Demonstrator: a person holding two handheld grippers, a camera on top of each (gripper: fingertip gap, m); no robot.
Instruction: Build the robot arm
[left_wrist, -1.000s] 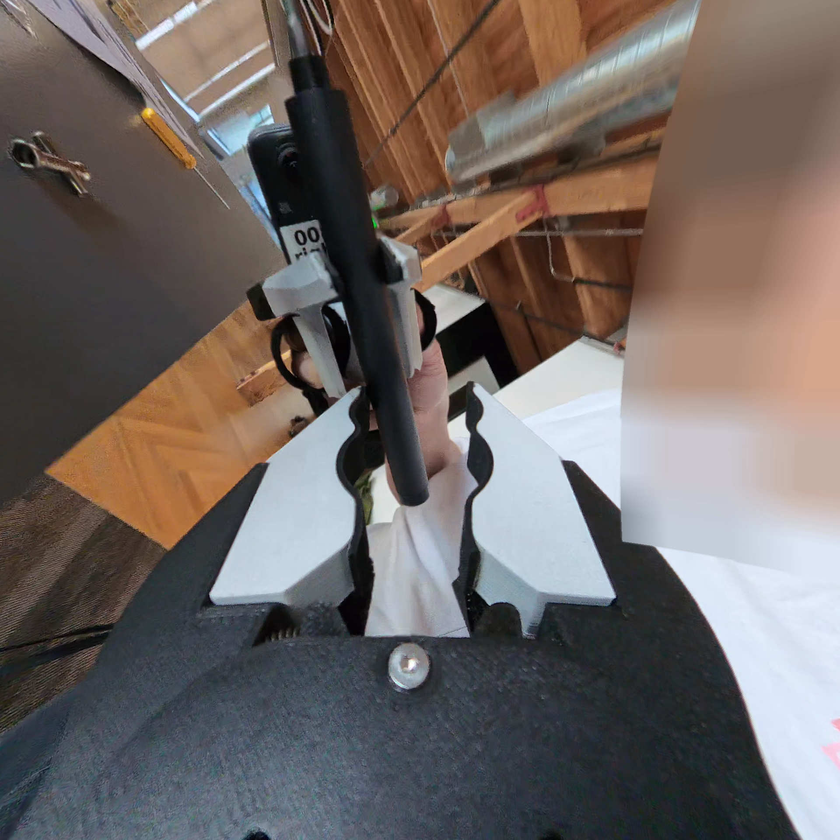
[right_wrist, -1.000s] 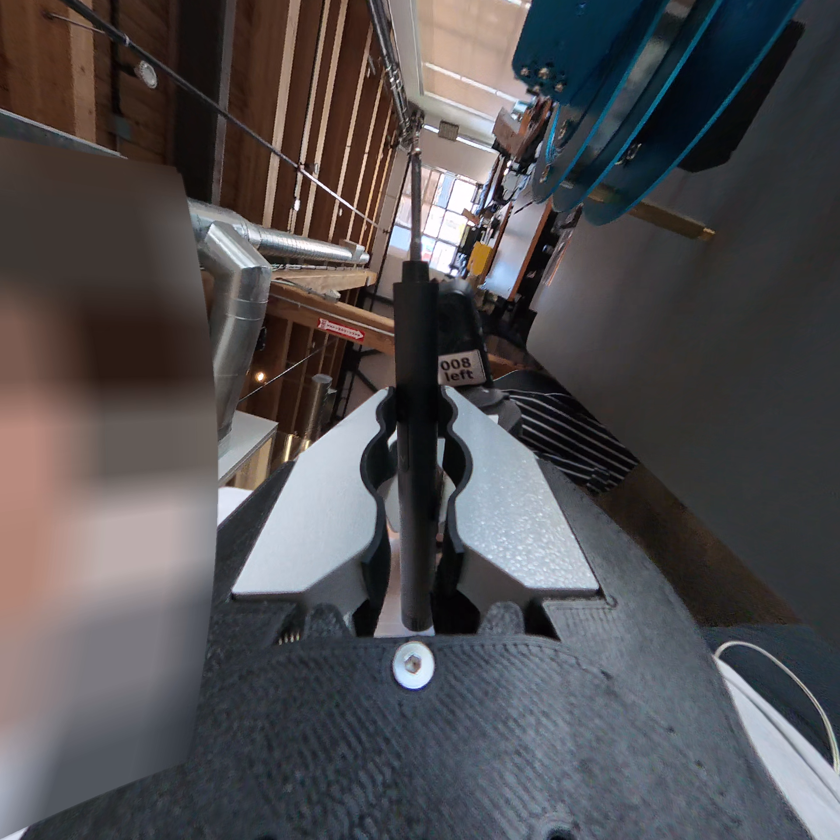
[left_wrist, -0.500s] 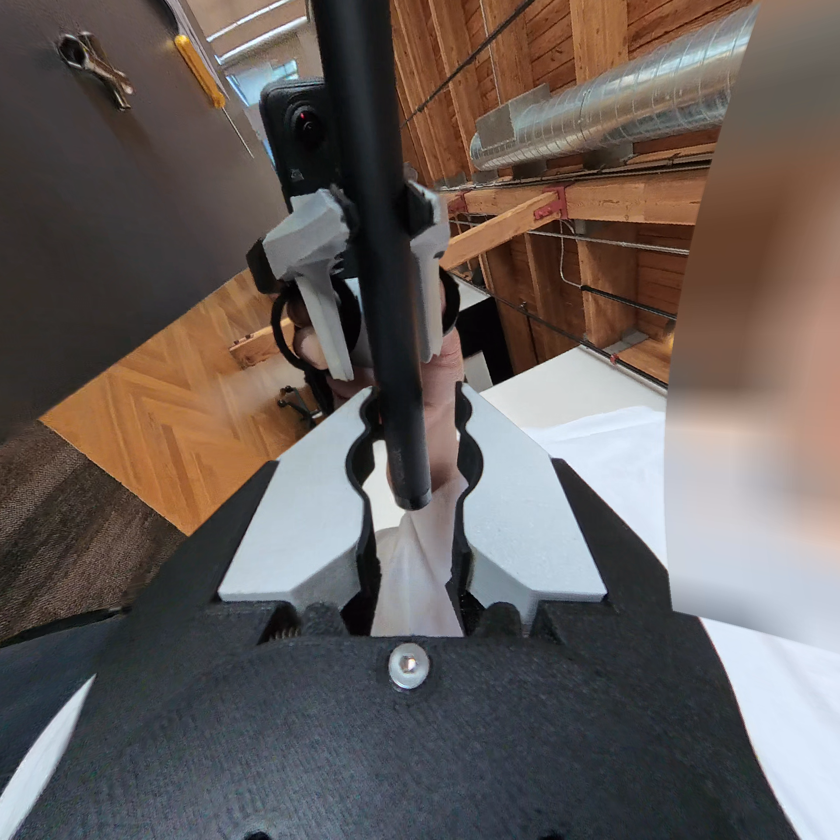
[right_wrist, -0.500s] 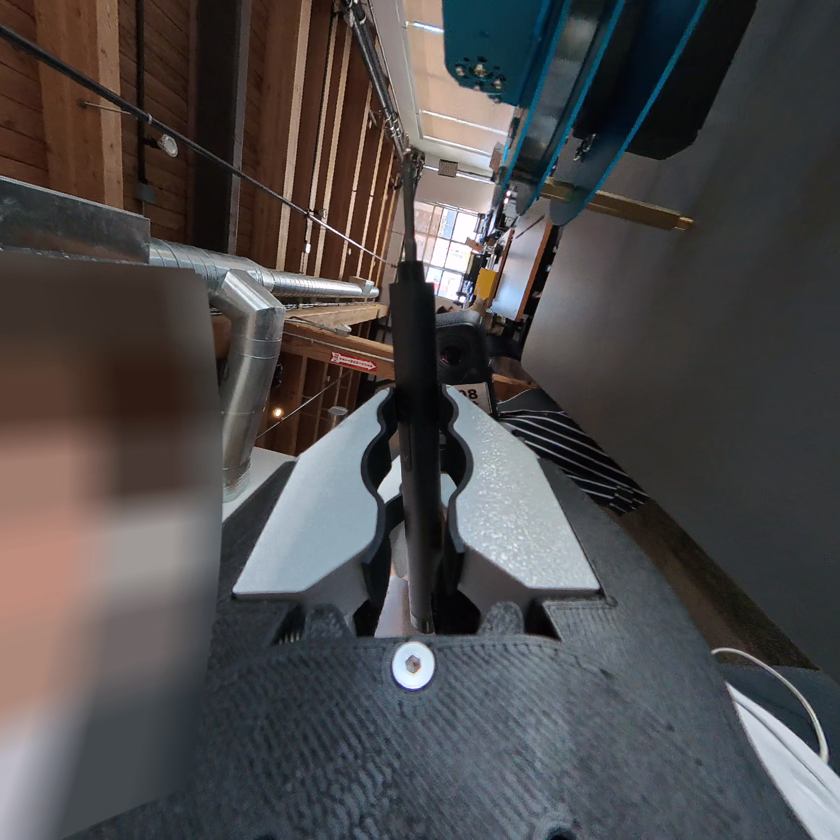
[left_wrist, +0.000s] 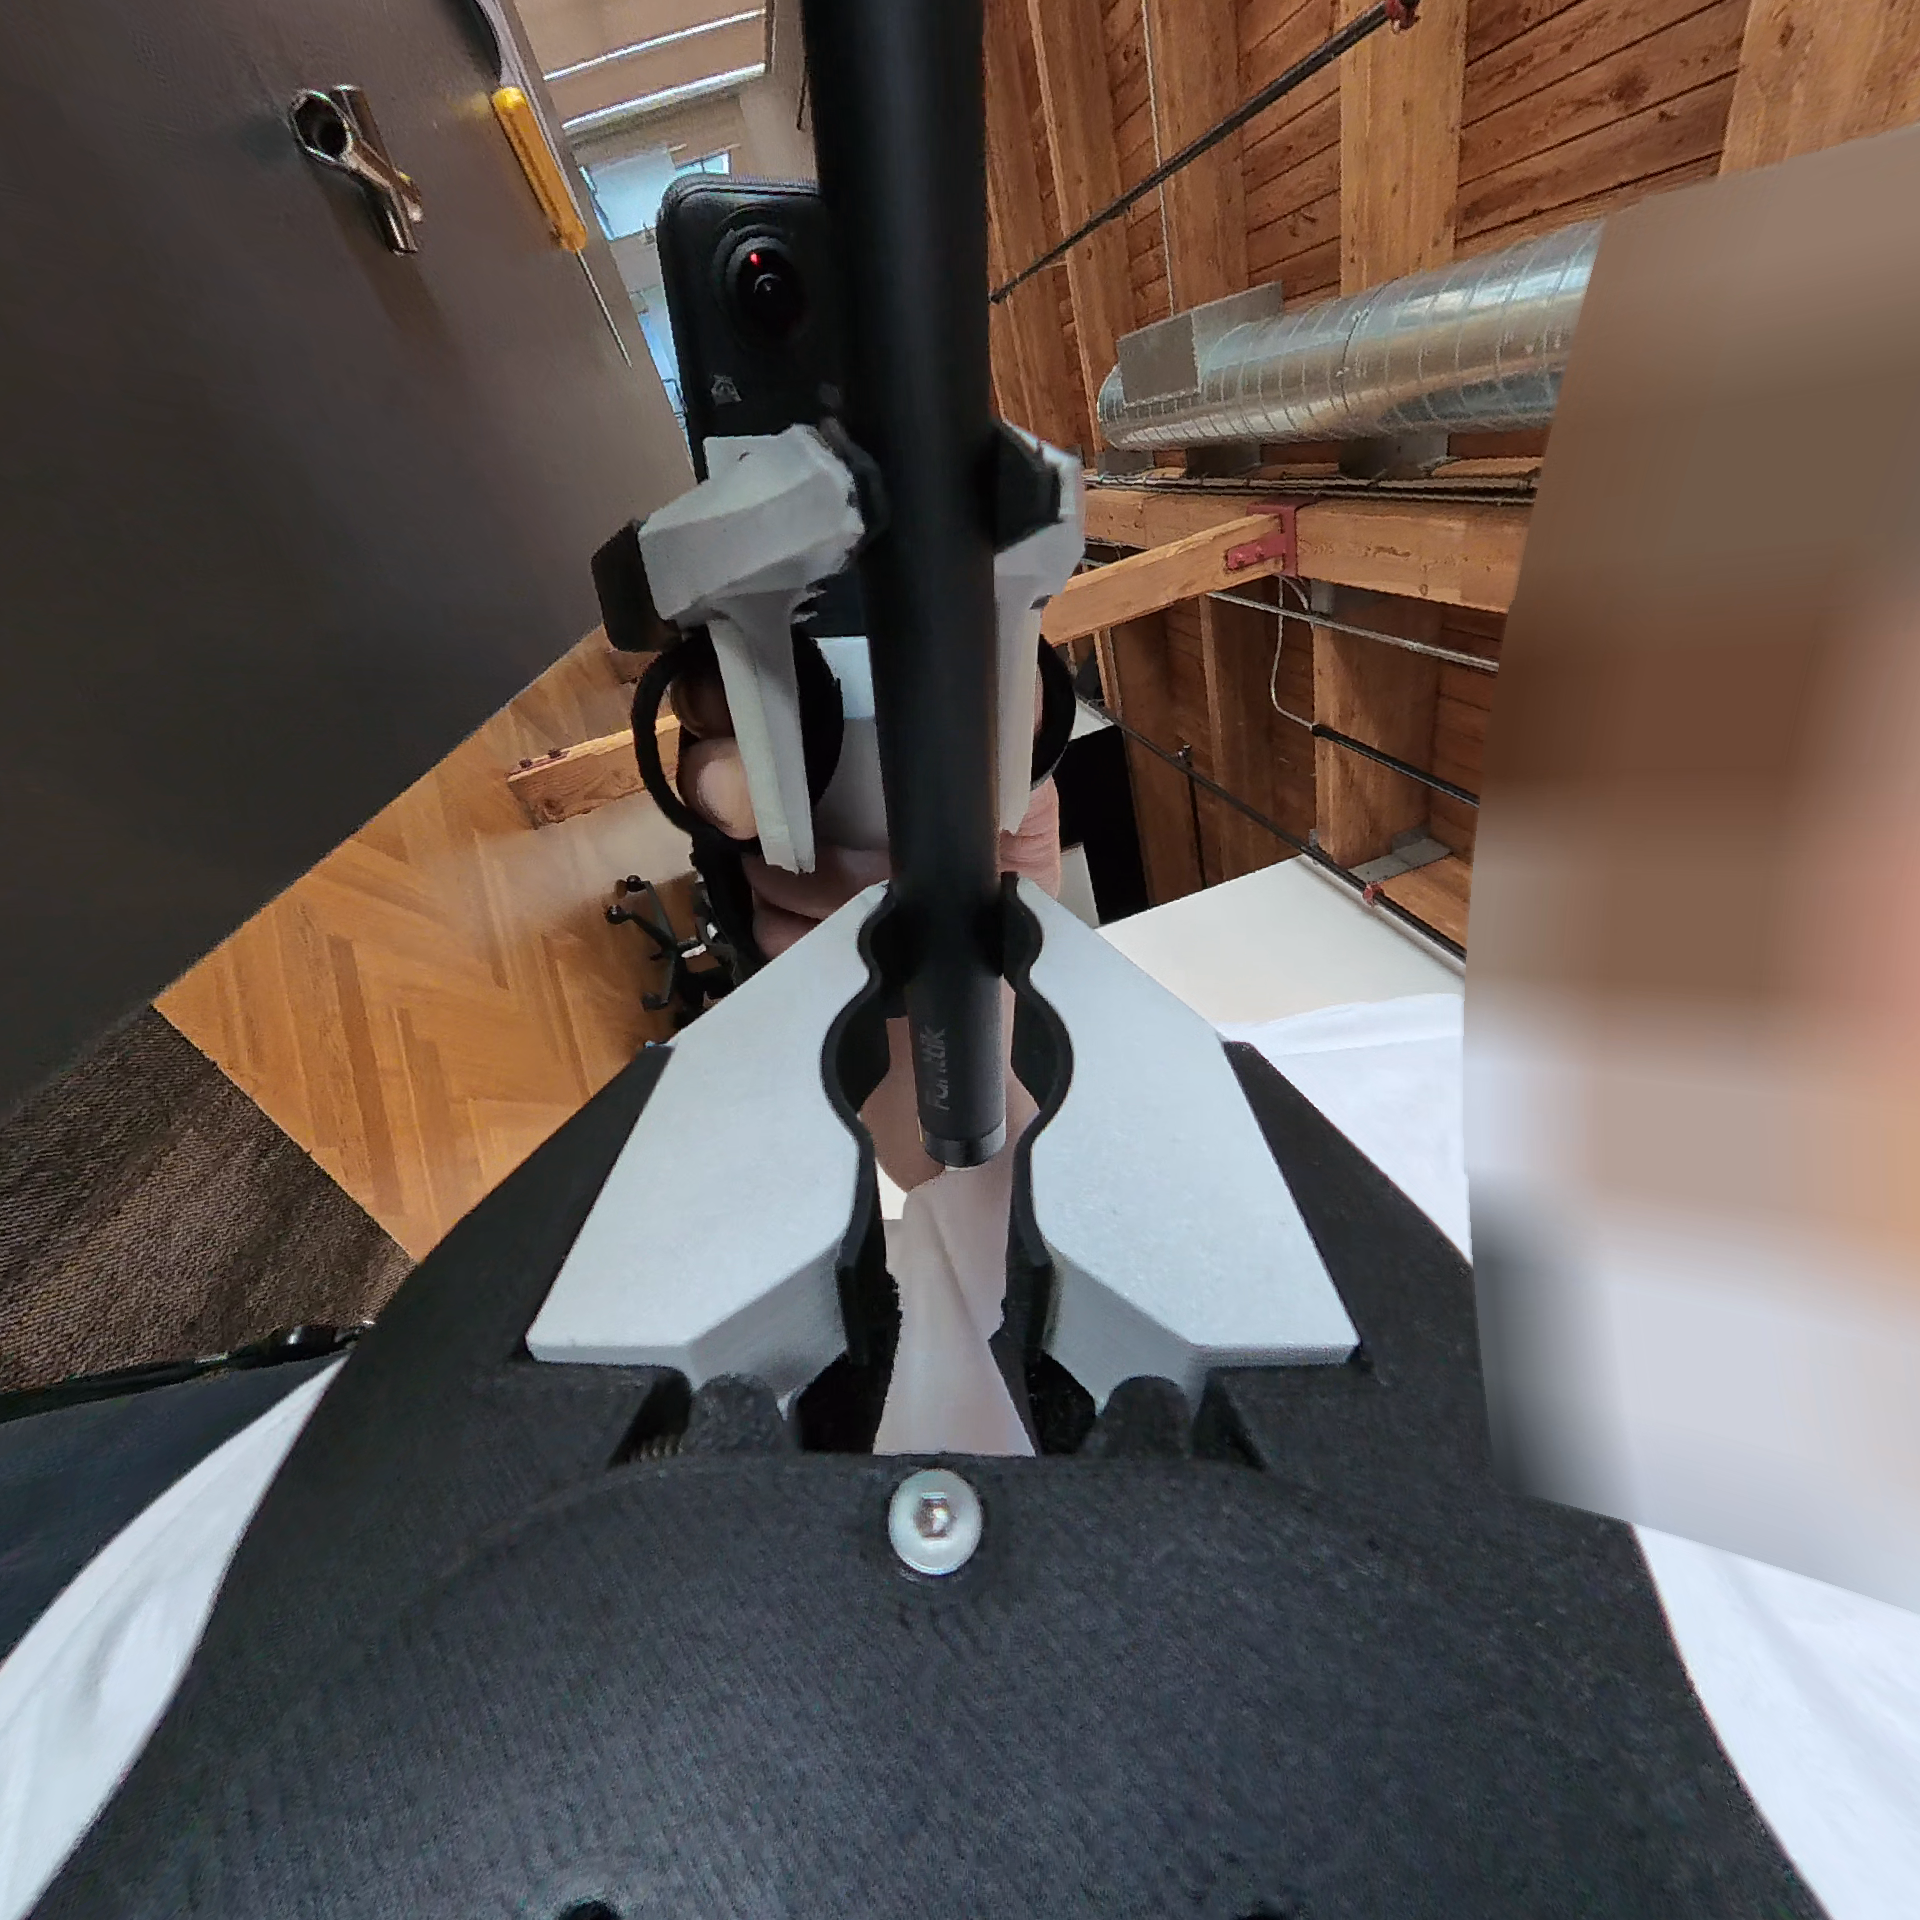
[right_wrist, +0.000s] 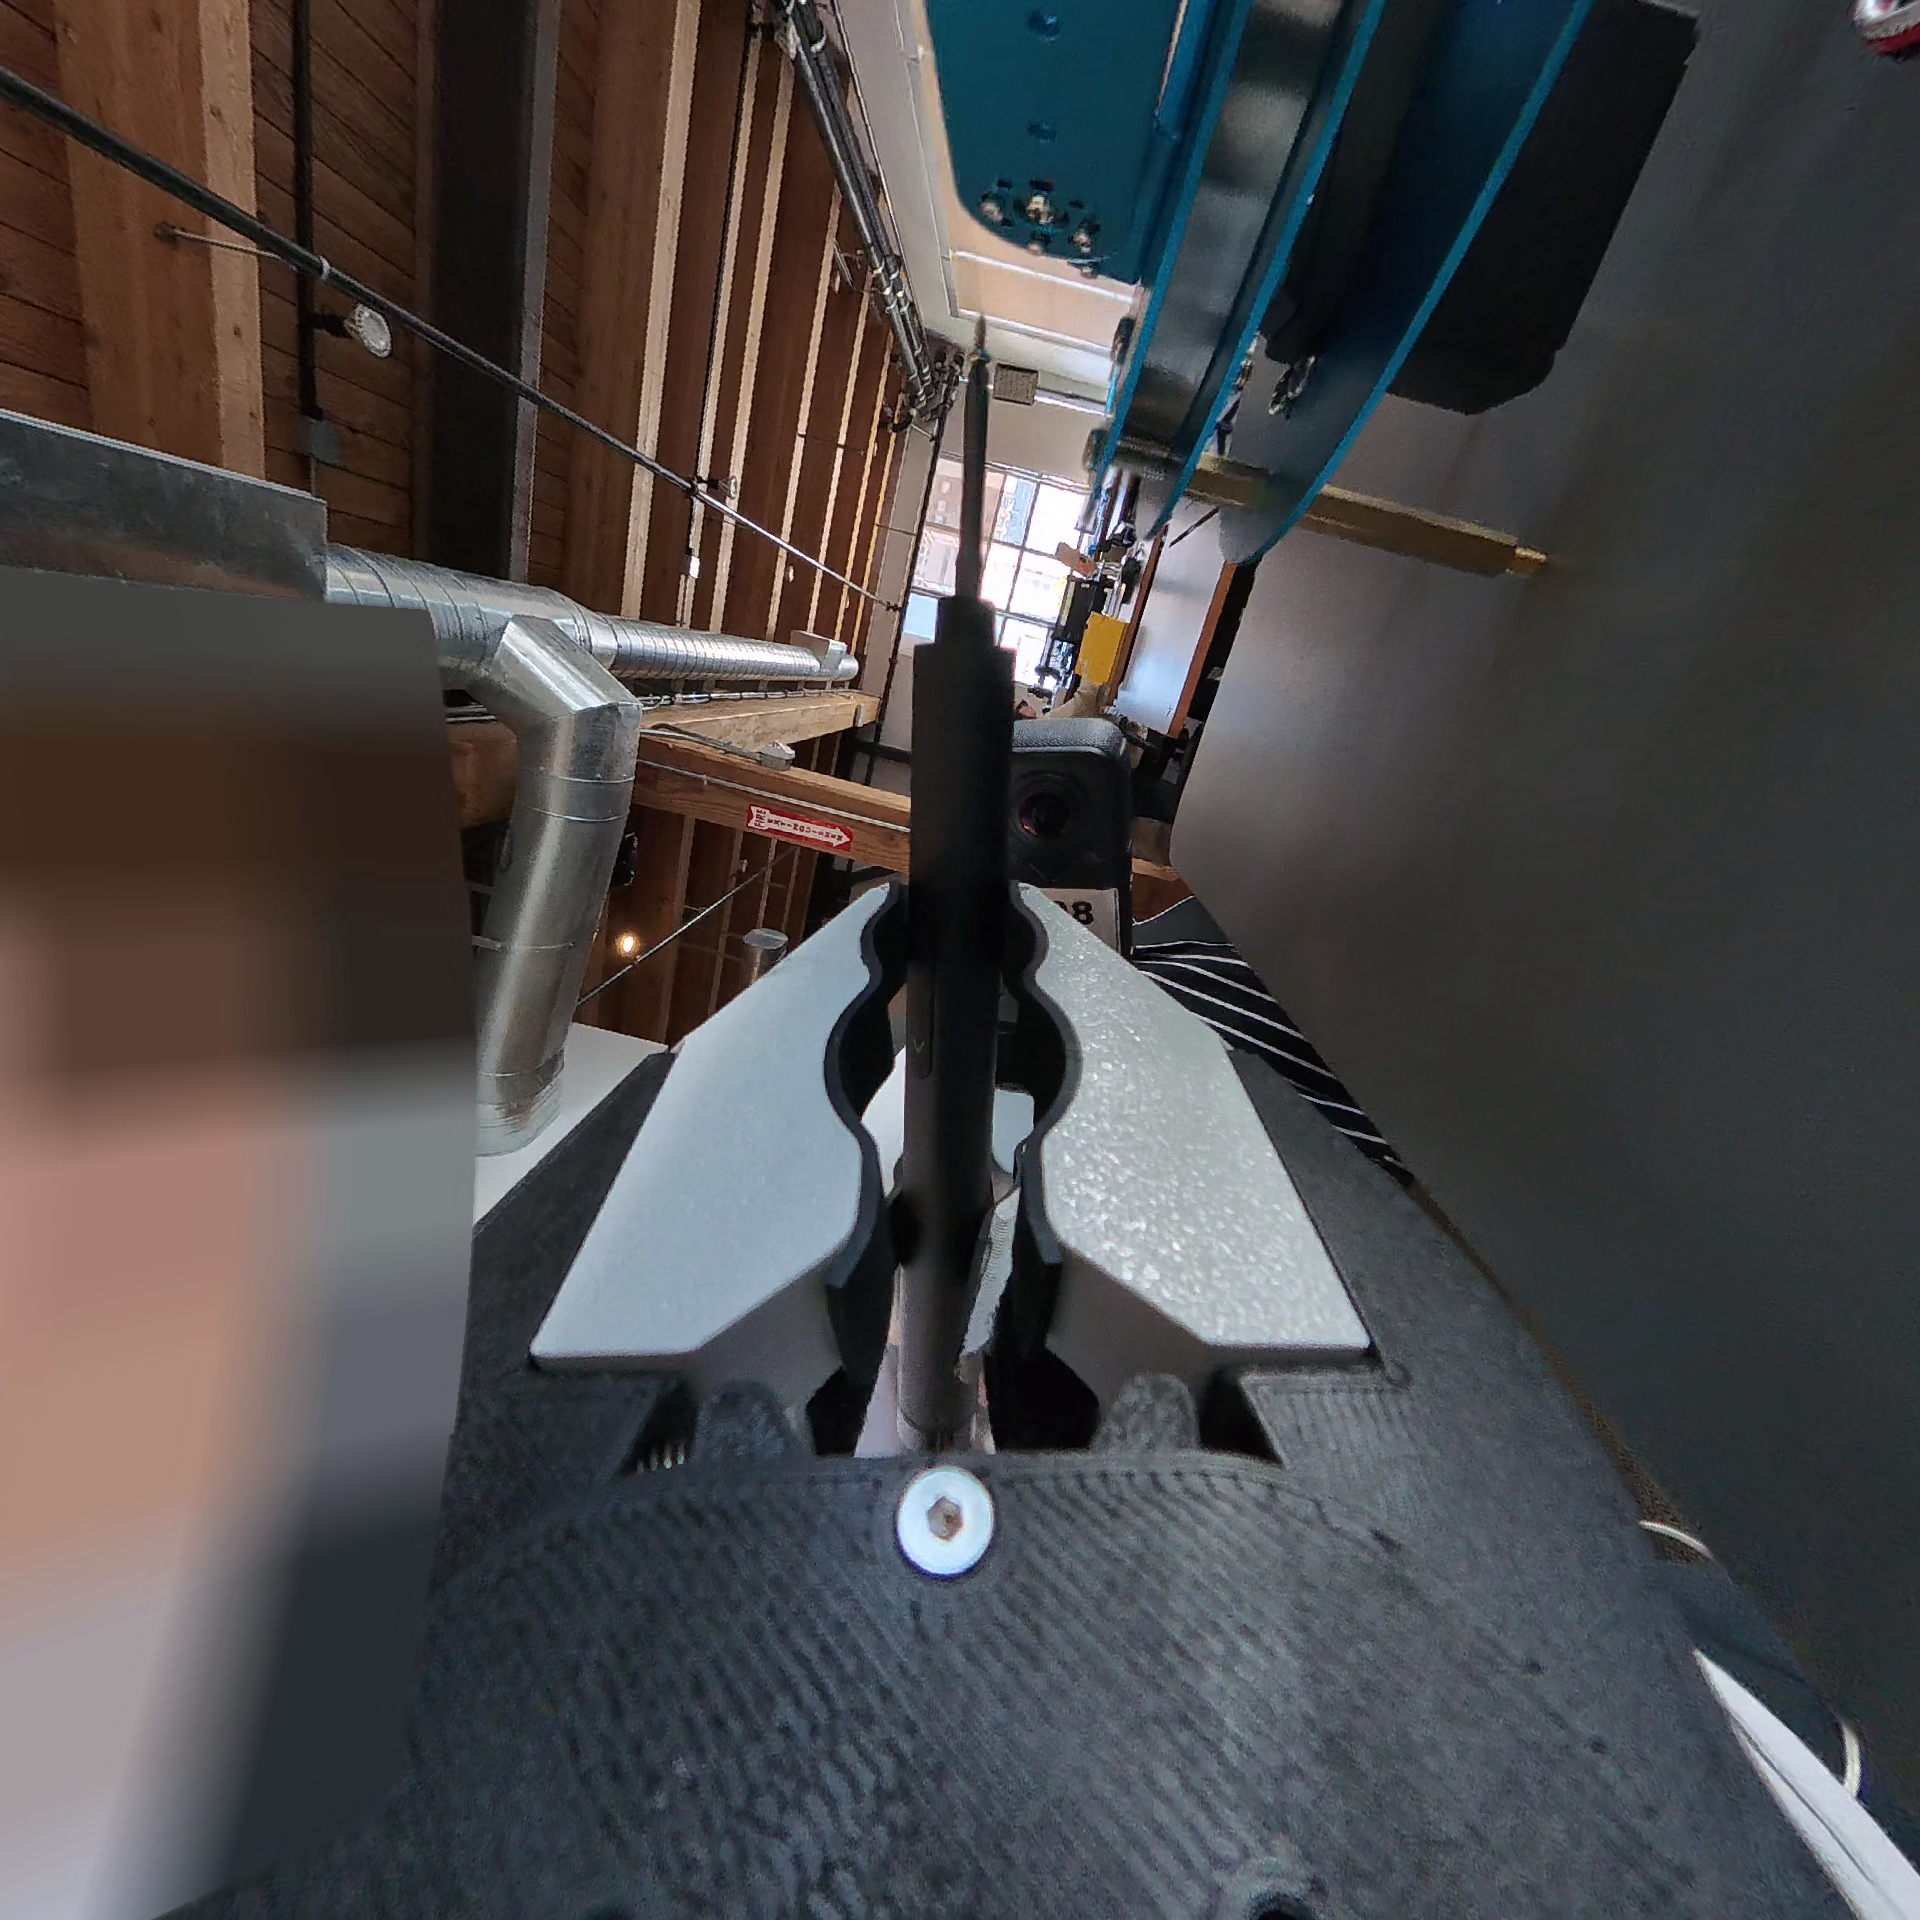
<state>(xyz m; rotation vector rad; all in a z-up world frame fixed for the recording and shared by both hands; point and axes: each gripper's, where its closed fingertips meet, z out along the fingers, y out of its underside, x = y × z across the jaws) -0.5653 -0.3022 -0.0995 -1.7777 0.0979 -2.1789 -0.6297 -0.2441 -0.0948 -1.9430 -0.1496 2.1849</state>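
Note:
A black pen-shaped screwdriver (left_wrist: 925, 582) runs between my two grippers, which face each other. My left gripper (left_wrist: 945, 904) is shut on its butt end, and both fingertips touch the barrel. My right gripper (left_wrist: 935, 499) shows beyond it, held by a hand (left_wrist: 717, 790), and is clamped on the barrel higher up. In the right wrist view the screwdriver (right_wrist: 956, 831) lies along the gap of my right gripper (right_wrist: 956, 914), which is shut on it. Its thin bit (right_wrist: 975, 457) points away. The camera of the left gripper (right_wrist: 1065, 821) sits just behind the barrel.
A dark grey panel (left_wrist: 260, 520) with a metal key fitting (left_wrist: 358, 166) and a brass-yellow rod (left_wrist: 530, 166) is close on the left. Teal plates (right_wrist: 1049, 156) hang off the panel (right_wrist: 1610, 831). Also in view: a silver duct (left_wrist: 1351, 374), wooden walls, a herringbone floor (left_wrist: 395, 997) and a person's white shirt (left_wrist: 1351, 1091). There is about 8 cm between the tips of the two grippers.
The left gripper's jaws have narrowed from open to closed on the screwdriver's butt end. The screwdriver and right gripper have come closer and more upright in the left view.

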